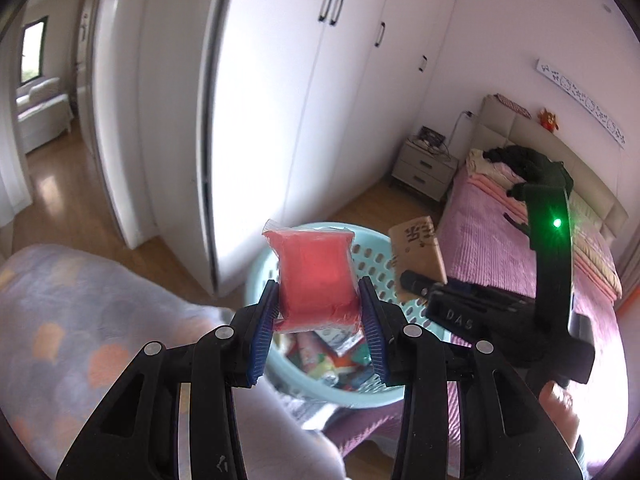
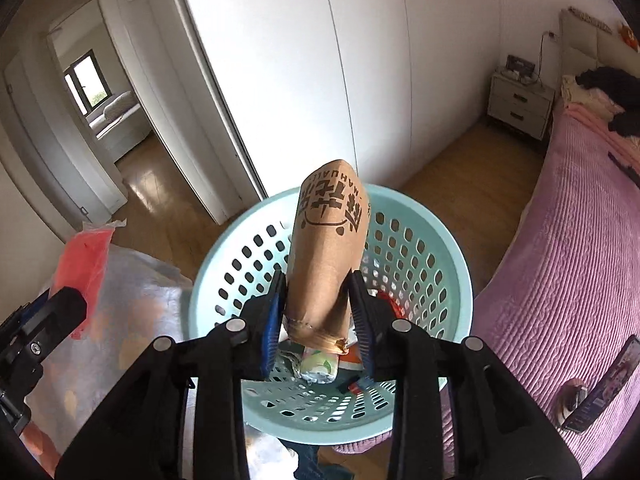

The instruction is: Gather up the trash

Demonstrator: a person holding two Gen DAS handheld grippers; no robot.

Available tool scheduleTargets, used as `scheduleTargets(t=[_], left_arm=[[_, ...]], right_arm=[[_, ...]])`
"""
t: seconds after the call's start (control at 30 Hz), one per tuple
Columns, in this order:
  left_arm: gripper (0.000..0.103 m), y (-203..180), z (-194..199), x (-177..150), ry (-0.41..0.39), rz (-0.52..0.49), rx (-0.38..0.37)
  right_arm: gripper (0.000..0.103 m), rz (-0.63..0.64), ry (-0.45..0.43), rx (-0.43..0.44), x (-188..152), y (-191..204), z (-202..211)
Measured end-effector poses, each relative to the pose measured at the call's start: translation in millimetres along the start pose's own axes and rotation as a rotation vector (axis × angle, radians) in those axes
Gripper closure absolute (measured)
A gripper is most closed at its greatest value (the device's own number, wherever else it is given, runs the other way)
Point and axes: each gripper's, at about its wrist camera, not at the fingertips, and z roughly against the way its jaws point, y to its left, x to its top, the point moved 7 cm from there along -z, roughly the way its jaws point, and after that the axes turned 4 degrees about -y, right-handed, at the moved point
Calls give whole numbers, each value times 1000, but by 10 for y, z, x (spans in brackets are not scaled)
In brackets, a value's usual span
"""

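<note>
Looking along the left gripper (image 1: 320, 308), the blue-padded fingers are clamped on the lower sides of a red packet (image 1: 316, 276) sealed in clear wrap, which stands upright between them with its long axis running up and away from the fingertips. Directly beyond and below it sits the pale blue perforated basket (image 1: 260, 280), already holding a jumble of wrappers, so the packet hangs over the basket's near-left rim rather than its centre; a small push forward looks needed before letting go. Off to the right in this view the right gripper (image 1: 424, 292) shows side-on, carrying a brown paper cup (image 1: 420, 252) out over the basket's far side, with a pink bedspread (image 1: 500, 248) behind. From the right wrist view, the right gripper (image 2: 318, 304) has its fingers closed on the cup (image 2: 326, 248) near its rim end, the printed body pointing up and forward, long axis in line with the fingers and tilted slightly right. The basket (image 2: 448, 240) fills the frame beneath it, and the cup sits squarely over the open mouth, so this hand appears the better placed of the two to release first. At the left edge the red packet (image 2: 82, 258) is visible in the other gripper, over a patterned grey blanket (image 2: 132, 312), just outside the basket rim.
</note>
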Motion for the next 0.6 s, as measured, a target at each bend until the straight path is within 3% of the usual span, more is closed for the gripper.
scheduleTargets(t=[0.07, 0.13, 0.17, 0.2, 0.23, 0.4, 0.6], left_arm=[[64, -41, -159, 4, 21, -1, -13], [63, -63, -332, 23, 39, 5, -22], [55, -80, -419, 28, 46, 9, -29], [37, -84, -478, 28, 49, 14, -37], [31, -80, -519, 20, 48, 19, -37], [29, -6, -547, -69, 52, 32, -28], [22, 143, -368, -127, 13, 42, 38]], right_arm=[[64, -20, -2, -1, -16, -96, -29], [48, -35, -4, -8, -27, -193, -35], [44, -43, -8, -10, -30, -228, -30], [44, -47, -10, -9, -31, -263, -17], [44, -48, -9, -6, -38, -284, -14], [44, -42, -6, 13, -91, -355, 30], [44, 6, 12, 32, -195, -185, 72]])
